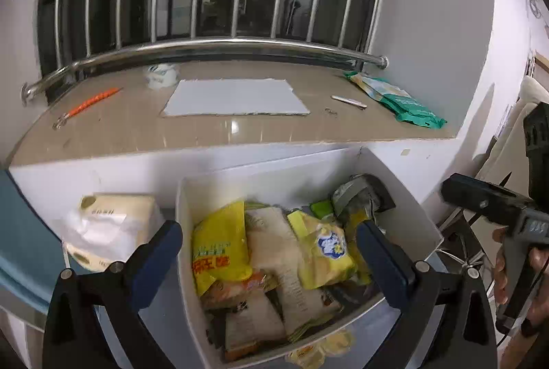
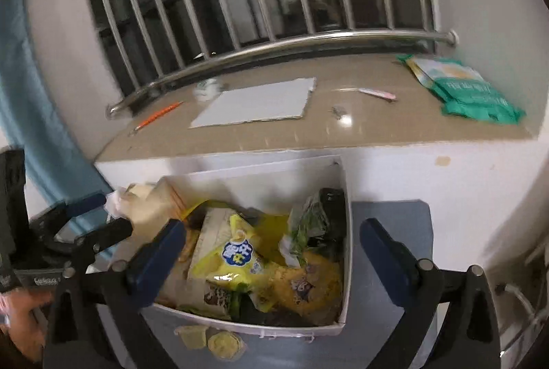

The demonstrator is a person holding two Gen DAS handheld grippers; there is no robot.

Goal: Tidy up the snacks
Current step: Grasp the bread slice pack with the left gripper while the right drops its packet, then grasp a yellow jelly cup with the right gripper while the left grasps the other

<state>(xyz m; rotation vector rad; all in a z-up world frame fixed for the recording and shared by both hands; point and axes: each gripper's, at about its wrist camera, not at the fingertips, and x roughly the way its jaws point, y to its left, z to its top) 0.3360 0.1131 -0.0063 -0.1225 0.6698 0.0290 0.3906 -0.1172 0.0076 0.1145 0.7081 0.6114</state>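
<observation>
Both grippers, left [image 1: 269,252] and right [image 2: 271,252], spread wide and empty above white snack box [image 1: 405,194], crammed with packets, yellow one [image 1: 219,245] at 9 o'clock. Seemingly between picks; next needs closing on one packet.

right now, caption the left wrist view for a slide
Open left hand-held gripper poised over a white box of snack packets.
</observation>
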